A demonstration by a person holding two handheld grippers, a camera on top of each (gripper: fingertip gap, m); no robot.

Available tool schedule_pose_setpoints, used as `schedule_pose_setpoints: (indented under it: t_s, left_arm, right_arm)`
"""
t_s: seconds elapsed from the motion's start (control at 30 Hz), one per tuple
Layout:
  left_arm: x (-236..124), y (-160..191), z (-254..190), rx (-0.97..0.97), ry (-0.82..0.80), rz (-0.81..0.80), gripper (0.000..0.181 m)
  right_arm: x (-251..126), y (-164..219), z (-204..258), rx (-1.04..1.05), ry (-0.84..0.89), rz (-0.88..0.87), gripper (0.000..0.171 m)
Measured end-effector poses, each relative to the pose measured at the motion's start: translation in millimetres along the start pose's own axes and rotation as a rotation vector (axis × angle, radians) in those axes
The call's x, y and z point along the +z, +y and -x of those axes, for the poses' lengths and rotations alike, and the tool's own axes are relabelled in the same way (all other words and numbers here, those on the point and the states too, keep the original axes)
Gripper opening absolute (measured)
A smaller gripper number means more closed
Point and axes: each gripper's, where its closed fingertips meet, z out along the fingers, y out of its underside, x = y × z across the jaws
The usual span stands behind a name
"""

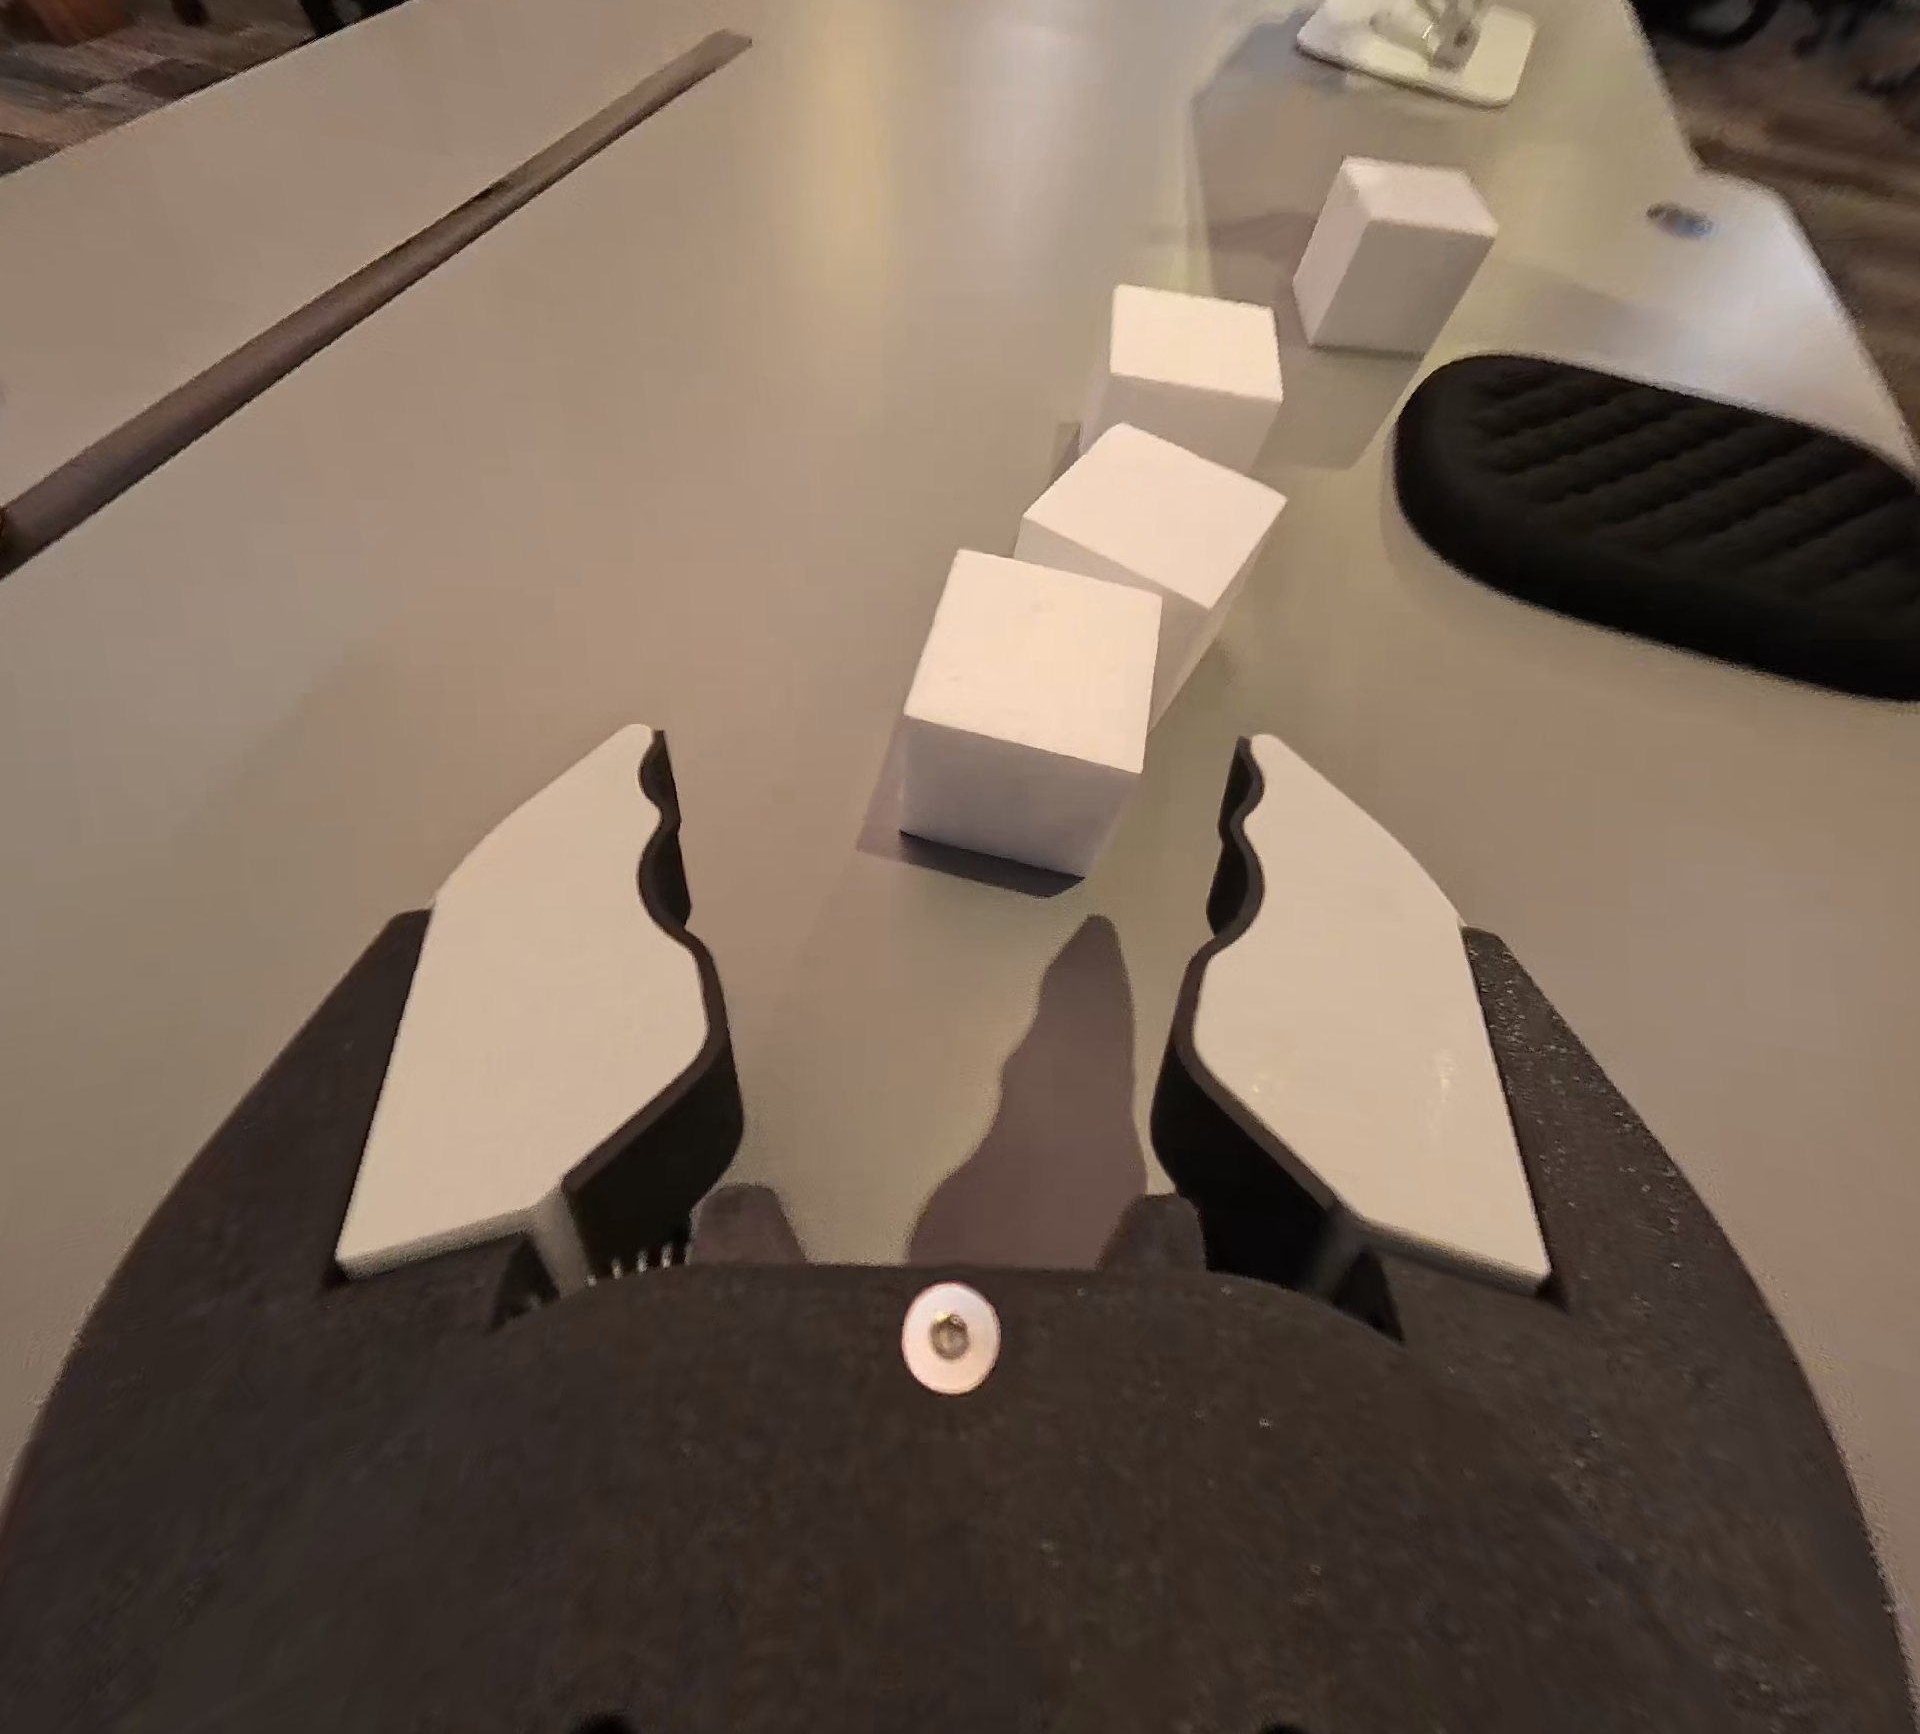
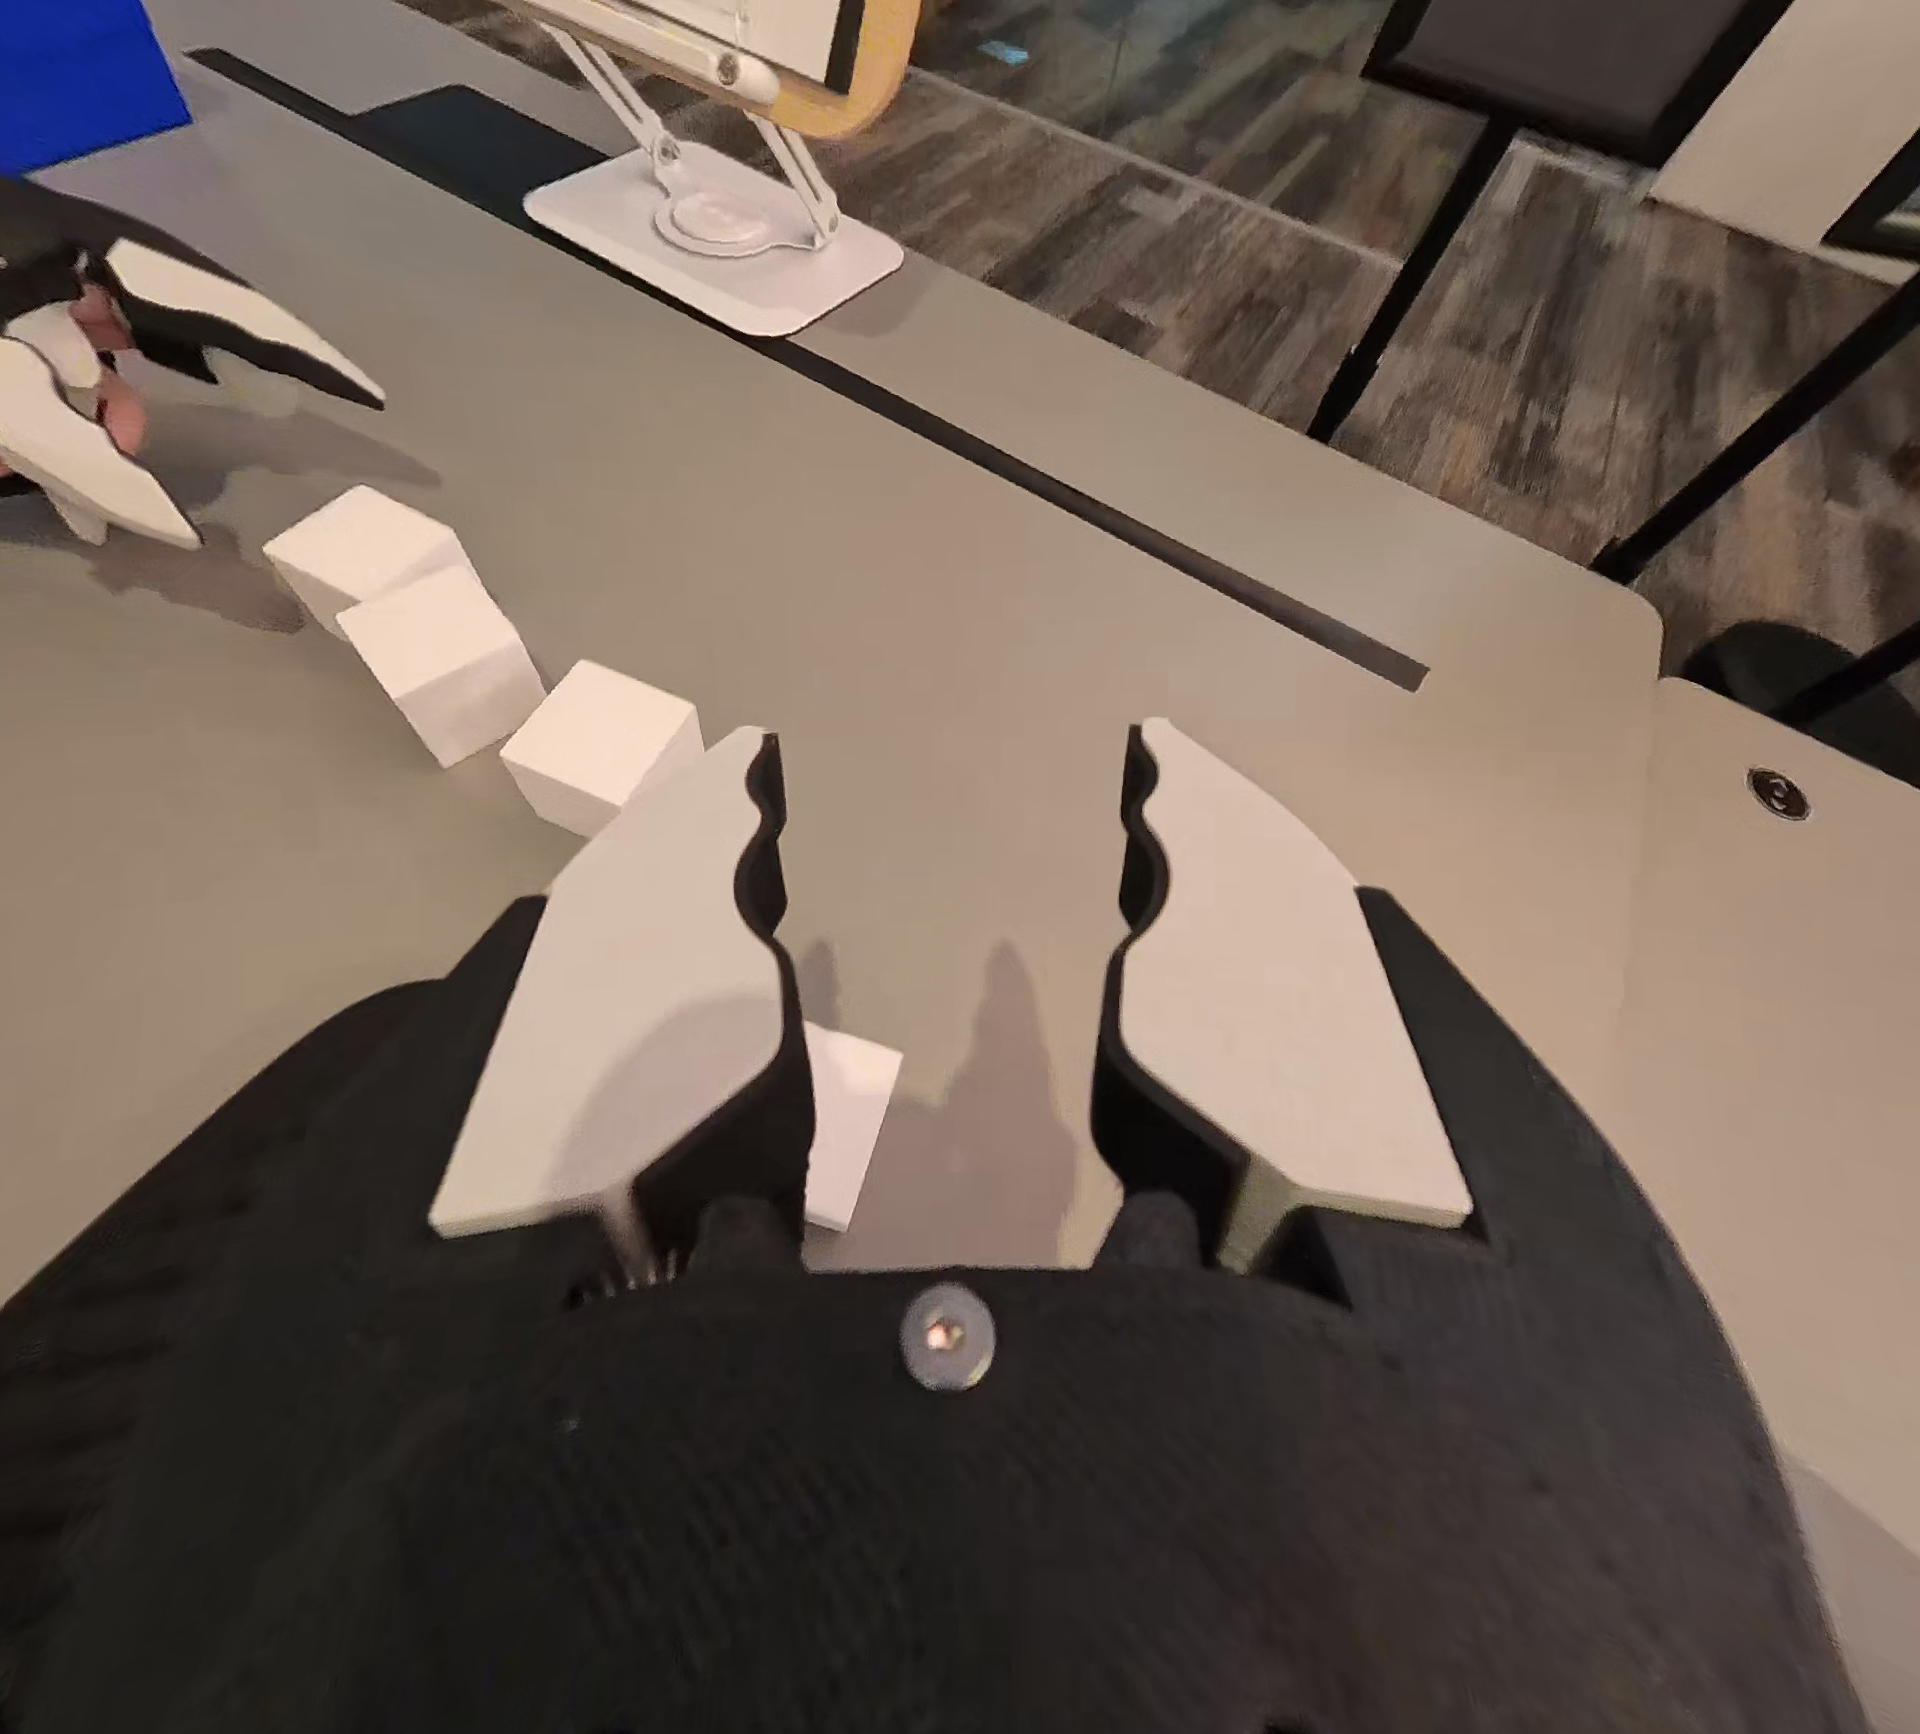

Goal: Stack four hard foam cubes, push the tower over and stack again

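Now we are looking at four white cubes lying toppled in a row on the grey table [image 1: 520, 437], running from the nearest cube [image 1: 1023, 718] toward one o'clock. We are holding the left gripper [image 1: 951, 759] with fingers wide and empty, just short of that cube. The right gripper [image 2: 951, 739] is also gaping, empty. For restacking, we are judging it best to straddle the cube squarely before closing.

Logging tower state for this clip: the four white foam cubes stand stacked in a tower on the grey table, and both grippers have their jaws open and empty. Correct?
Not stacked: the left wrist view shows the four white foam cubes lying in a toppled row on the grey table. The rest holds: left gripper and right gripper have jaws open and empty.
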Motion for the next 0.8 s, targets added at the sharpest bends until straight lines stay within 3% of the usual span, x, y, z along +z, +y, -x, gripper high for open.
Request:
schedule_pose_setpoints:
  t_s: [0.4,0.7,0.8]
  left_arm:
    - [28,10,-6,0.081,0.006,0.076,0.092]
    - [35,15,-7,0.135,-0.012,0.123,0.065]
    - [35,17,-8,0.141,-0.009,0.132,0.056]
  right_arm:
    - [-2,120,40,0.252,0.084,0.015,0.086]
    - [22,148,49,0.266,0.082,0.151,0.086]
    - [31,159,52,0.268,0.071,0.207,0.077]
